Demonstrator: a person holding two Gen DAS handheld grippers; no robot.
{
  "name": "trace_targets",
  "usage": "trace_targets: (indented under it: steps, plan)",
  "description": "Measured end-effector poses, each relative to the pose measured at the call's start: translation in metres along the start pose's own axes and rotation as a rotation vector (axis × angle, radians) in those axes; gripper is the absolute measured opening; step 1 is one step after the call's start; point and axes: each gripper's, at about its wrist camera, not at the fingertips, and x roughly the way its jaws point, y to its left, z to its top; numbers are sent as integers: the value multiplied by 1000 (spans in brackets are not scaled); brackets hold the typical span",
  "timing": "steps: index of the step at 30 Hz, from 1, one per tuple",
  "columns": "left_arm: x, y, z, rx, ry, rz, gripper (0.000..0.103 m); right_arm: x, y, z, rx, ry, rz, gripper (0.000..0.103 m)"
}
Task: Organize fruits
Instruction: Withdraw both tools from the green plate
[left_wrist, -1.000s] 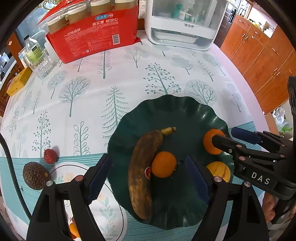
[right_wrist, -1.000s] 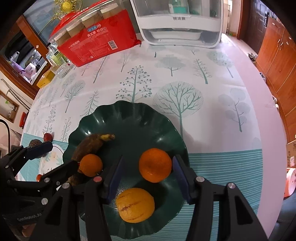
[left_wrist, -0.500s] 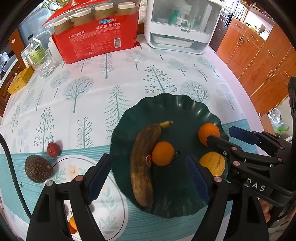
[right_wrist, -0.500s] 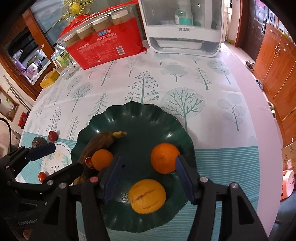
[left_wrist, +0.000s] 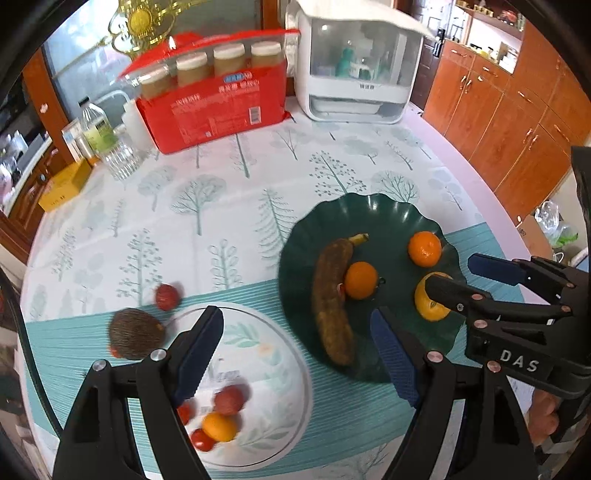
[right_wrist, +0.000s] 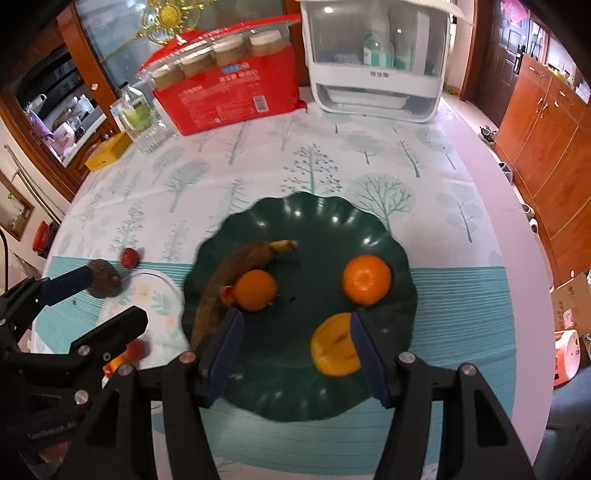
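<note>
A dark green scalloped plate holds a brown overripe banana, two oranges and a yellow-orange fruit. A white floral plate holds several small red and orange fruits. An avocado and a small red fruit lie on the cloth. My left gripper is open and empty above the white plate's right side. My right gripper is open and empty over the green plate's near rim.
A red pack of paper cups, a white appliance, a water bottle and a yellow box stand at the table's far side. Wooden cabinets are to the right.
Both grippers have drawn back and up from the green plate. The left one has shifted left, bringing the white plate and its small fruits into view.
</note>
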Motion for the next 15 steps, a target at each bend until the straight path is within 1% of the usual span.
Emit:
trace_targets:
  steps: [3,8,11,15]
  plan:
    - [-14,10,-2,19,6,17,82,-15,15,-1,4,-31,4,60]
    - [-42,41,-9,-3,-21,13,82,-42,44,-1,15,-78,27,61]
    - [-59,58,-14,-17,-51,27,87,-50,61,-1,6,-92,22,62]
    - [-76,78,-21,-33,-76,25,90,-62,87,-3,-18,-123,25,67]
